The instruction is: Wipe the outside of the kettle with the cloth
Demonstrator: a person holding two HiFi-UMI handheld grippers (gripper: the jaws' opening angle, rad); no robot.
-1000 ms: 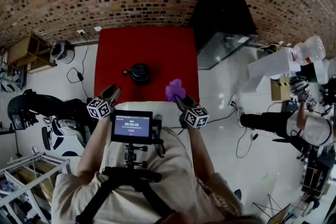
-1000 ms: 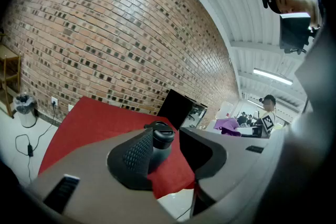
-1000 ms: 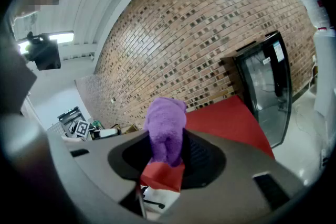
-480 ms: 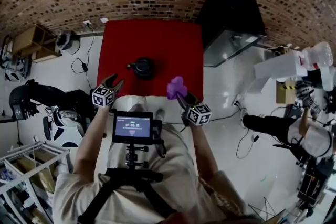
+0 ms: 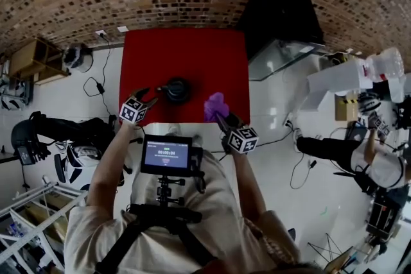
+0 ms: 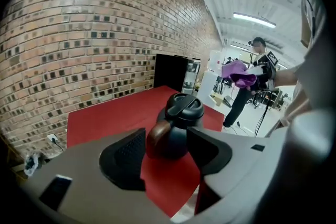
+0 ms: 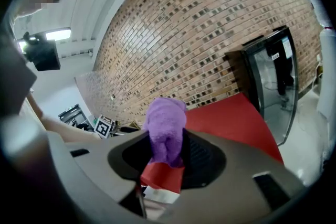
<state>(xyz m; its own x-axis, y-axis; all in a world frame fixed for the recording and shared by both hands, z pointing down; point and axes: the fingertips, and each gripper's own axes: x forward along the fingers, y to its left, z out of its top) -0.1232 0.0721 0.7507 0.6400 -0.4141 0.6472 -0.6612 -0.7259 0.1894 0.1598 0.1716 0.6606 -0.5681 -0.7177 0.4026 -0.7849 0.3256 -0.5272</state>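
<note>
- Look for the black kettle (image 5: 176,90) near the front edge of the red table (image 5: 186,51), standing up with its lid (image 6: 184,106) on.
- Points the left gripper (image 5: 151,99) down at it, just beside its left side.
- Has just been opening those jaws; holds them wide apart now, with the brown handle (image 6: 156,136) showing in the gap but not pinched.
- Squeezes the purple cloth (image 7: 165,131) in the right gripper (image 5: 222,117), jaws clamped on it, up in the air to the right of the kettle and not touching it.
- Looks hard and smooth, so probably stiff and a bit slippery on the round belly.
- Might be heavy if full of water; cannot tell from here.
- Best to pinch the handle, not the belly, to stop any sliding or tipping during the rubbing.
- Looks soft and fluffy, that cloth, and surely very light.
- Bends and squashes easily, so needs a firm pinch low down, with the puffy top left free for wiping.
</note>
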